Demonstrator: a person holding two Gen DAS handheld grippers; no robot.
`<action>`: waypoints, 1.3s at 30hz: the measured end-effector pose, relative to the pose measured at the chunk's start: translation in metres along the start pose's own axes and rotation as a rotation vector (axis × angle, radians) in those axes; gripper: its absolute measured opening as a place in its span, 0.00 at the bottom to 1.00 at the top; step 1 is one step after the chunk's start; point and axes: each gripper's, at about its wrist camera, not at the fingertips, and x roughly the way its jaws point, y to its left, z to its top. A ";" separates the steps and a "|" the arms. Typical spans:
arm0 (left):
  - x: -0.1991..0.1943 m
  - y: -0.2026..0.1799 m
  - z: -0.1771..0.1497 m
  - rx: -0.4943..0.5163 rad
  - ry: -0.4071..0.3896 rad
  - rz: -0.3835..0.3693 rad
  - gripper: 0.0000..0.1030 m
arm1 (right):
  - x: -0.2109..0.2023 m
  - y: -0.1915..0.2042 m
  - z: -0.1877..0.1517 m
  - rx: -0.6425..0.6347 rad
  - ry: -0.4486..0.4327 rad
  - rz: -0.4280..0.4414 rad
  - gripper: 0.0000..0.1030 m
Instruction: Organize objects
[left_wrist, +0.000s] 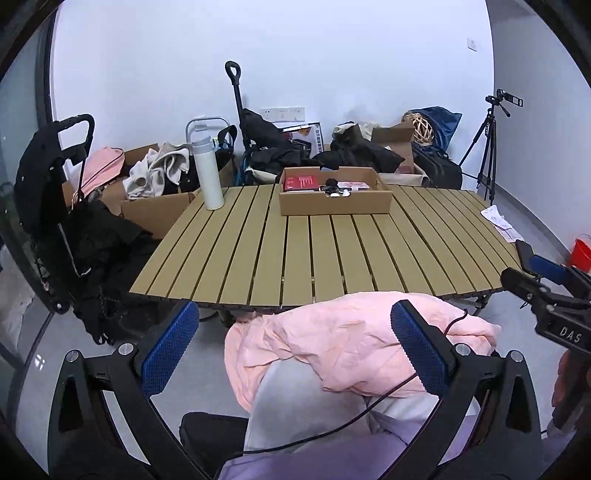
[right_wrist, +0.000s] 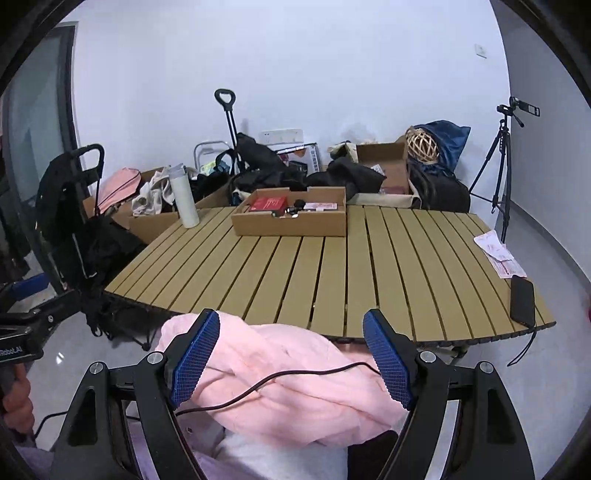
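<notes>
A shallow cardboard box stands at the far middle of the slatted table; a red booklet and small dark and white items lie inside. A white bottle stands upright at the table's far left corner. My left gripper hangs open before the near edge, above a pink cloth on a person's lap. My right gripper is open over the same cloth, holding nothing. A black cable runs across the cloth.
A black phone and papers lie at the table's right edge. Behind the table are cardboard boxes, clothes, bags, a folded cart and a wicker ball. A tripod with camera stands right. A red bucket sits on the floor.
</notes>
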 end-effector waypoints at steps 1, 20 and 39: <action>0.000 0.000 0.000 0.000 -0.001 0.003 1.00 | 0.000 0.002 -0.001 -0.005 0.003 0.000 0.81; 0.009 -0.002 -0.004 -0.003 0.040 -0.014 1.00 | 0.011 0.012 -0.008 -0.032 0.039 0.002 0.81; 0.007 -0.003 -0.004 -0.003 0.031 -0.005 1.00 | 0.010 0.008 -0.006 -0.013 0.035 0.007 0.81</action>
